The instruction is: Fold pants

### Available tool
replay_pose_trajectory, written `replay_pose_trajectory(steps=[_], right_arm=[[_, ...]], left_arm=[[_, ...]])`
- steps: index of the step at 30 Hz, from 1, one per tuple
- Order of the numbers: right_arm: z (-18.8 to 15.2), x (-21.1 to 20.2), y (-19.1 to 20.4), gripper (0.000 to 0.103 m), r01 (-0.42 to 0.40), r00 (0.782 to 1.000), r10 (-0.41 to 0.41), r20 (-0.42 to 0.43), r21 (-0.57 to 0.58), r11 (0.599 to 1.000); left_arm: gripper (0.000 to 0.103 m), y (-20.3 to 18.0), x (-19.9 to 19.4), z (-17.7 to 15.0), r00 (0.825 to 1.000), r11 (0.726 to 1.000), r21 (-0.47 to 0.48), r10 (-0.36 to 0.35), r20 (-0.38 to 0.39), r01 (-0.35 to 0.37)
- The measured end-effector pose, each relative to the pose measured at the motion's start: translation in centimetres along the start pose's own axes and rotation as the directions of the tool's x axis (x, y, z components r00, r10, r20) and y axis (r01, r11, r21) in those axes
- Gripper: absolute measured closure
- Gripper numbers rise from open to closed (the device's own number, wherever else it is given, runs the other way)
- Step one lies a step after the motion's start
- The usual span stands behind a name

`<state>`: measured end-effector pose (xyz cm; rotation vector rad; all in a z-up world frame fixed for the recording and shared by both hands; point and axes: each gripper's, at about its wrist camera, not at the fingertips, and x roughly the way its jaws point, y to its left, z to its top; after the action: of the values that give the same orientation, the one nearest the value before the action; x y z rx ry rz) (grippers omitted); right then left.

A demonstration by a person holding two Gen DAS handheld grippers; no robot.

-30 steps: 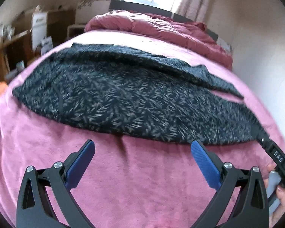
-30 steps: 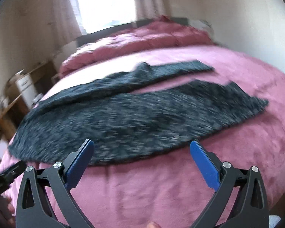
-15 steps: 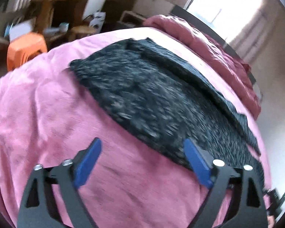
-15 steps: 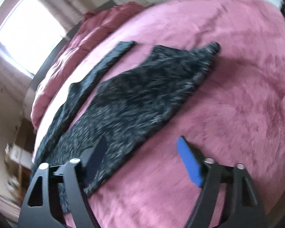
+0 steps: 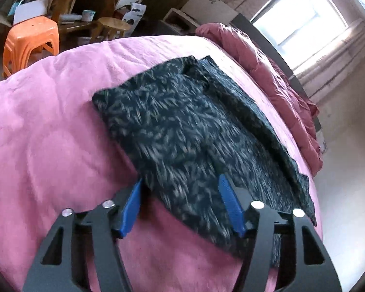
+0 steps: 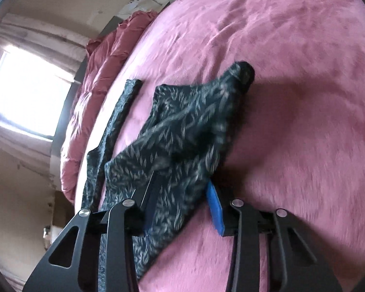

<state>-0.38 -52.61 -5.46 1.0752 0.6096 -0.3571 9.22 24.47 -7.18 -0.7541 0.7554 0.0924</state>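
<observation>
Both grippers tilt downward over the bed (image 5: 48, 126); left gripper (image 5: 180, 204) and right gripper (image 6: 182, 202) fingers, just closing, straddle the pants (image 5: 172, 131) edge, unclamped

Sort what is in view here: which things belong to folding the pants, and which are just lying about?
Belongs to the job:
- dark leaf-print pants, spread on the pink blanket
- left tongs, closing around the near edge
- right tongs, closing around a leg edge

Just lying about:
- orange plastic stool
- round wooden stool
- bunched red duvet
- cardboard boxes
</observation>
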Motion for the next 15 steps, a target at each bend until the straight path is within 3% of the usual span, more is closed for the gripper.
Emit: replay_pose_trajectory(steps=[1,3,4,5,6,7,15], right_arm=[[0.4,0.3,0.0,0.068,-0.005,1.000,0.004,-0.005,-0.013,1.000],[1.2,0.6,-0.3,0.068,-0.020,1.000,0.020,-0.013,-0.028,0.999],[1.6,0.7,-0.3,0.071,-0.033,0.999,0.033,-0.014,-0.025,0.999],[2.0,0.8,-0.5,0.076,-0.038,0.999,0.038,-0.013,-0.026,0.999],[2.3,0.8,-0.7,0.088,-0.022,1.000,0.021,-0.016,-0.035,0.999],[2.6,1.0,-0.8,0.095,-0.010,1.000,0.009,-0.020,-0.047,0.999],[3.6,-2.6,0.3,0.097,-0.012,1.000,0.014,0.010,-0.193,0.981]], left_arm=[[0.051,0.1,0.1,0.2,1.000,1.000,0.000,0.005,0.001,-0.005],[0.070,0.4,0.5,0.8,1.000,1.000,-0.008,0.025,0.001,-0.025],[0.075,0.6,0.6,1.1,0.999,0.999,-0.015,0.042,-0.001,-0.042],[0.084,0.7,0.8,1.3,0.999,0.999,-0.020,0.050,-0.009,-0.050],[0.095,0.8,0.8,1.4,0.998,0.998,-0.021,0.056,-0.014,-0.057],[0.097,0.8,0.8,1.5,0.998,0.998,-0.019,0.054,-0.019,-0.055],[0.099,0.3,-4.5,1.8,1.000,1.000,0.022,0.006,0.007,-0.006]])
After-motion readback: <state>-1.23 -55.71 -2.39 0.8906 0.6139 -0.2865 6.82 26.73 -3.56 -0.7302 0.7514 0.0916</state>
